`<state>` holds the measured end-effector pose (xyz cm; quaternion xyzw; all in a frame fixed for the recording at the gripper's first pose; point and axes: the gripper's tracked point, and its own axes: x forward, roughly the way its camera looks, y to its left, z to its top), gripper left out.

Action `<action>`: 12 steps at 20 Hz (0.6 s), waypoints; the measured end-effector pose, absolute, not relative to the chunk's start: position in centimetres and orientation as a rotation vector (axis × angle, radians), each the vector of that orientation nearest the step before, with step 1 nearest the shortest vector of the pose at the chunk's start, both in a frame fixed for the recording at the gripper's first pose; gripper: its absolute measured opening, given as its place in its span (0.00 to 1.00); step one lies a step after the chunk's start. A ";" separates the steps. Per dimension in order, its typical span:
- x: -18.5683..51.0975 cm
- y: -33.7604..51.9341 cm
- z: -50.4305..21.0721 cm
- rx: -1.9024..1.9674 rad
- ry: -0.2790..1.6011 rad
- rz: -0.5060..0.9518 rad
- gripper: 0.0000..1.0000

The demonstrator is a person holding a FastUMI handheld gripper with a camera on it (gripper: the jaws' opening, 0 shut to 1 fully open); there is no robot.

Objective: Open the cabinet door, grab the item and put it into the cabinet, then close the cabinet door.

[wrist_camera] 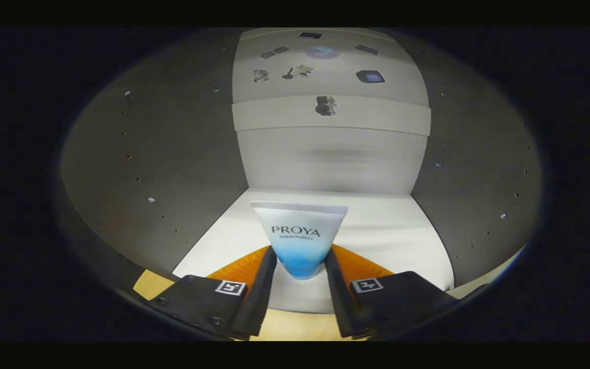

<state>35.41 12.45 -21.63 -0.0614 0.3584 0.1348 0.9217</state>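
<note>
Inside the pale, hole-dotted cabinet [182,169], over its white shelf floor [392,236]: gripper [300,266] clamped on white-to-blue plastic tube [300,238], upright for setting down.

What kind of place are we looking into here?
Probably the inside of a cabinet: a white shelf floor, grey side walls with rows of peg holes, and a back panel. The gripper holds a tube there.

Up on the pale ceiling [336,77] beyond, small dark fittings and a round bluish light [321,52].
</note>
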 end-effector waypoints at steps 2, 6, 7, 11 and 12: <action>35.3 12.3 -21.1 -0.132 0.716 0.270 0.84; 33.7 12.4 -18.8 -0.120 0.660 0.267 0.97; 33.2 12.2 -18.0 -0.121 0.639 0.263 0.97; 29.3 12.0 -14.1 -0.131 0.543 0.257 0.96; 27.9 12.2 -13.0 -0.129 0.516 0.263 0.96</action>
